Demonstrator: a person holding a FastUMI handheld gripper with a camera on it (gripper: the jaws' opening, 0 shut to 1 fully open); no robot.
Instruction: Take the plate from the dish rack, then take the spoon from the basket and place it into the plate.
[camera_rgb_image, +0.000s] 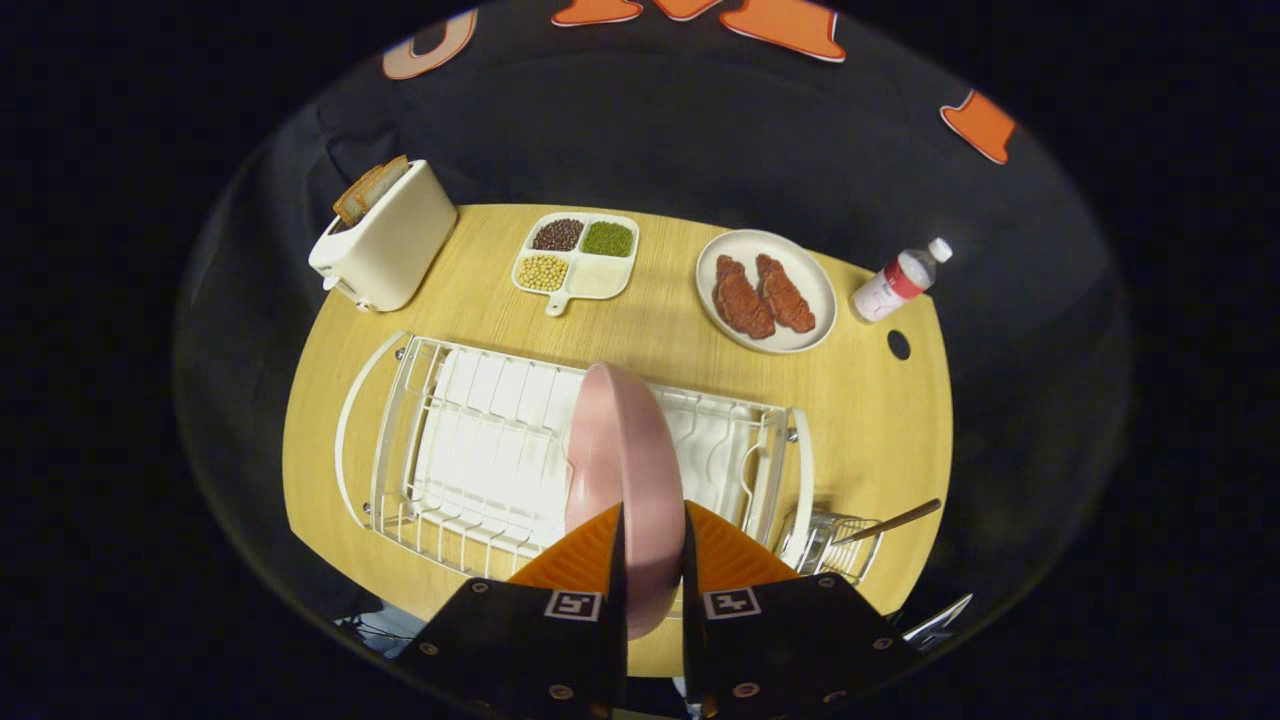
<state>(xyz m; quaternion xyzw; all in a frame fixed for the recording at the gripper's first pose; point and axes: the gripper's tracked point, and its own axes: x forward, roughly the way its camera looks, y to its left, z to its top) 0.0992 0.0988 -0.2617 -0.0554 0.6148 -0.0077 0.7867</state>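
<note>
A pink plate (625, 460) stands on edge over the white wire dish rack (480, 450), and its near rim runs down between my two fingers. My gripper (655, 540) is shut on that rim, one finger pressing each face. Whether the plate still touches the rack I cannot tell. To the right of the rack a small wire basket (830, 545) holds a spoon (890, 522) with a brown handle that sticks out to the right.
Beyond the rack on the round wooden table (880, 430) stand a white toaster (385, 240) with bread, a divided dish of beans (580, 258), a white plate with two brown pieces of food (765, 292) and a lying bottle (900, 278).
</note>
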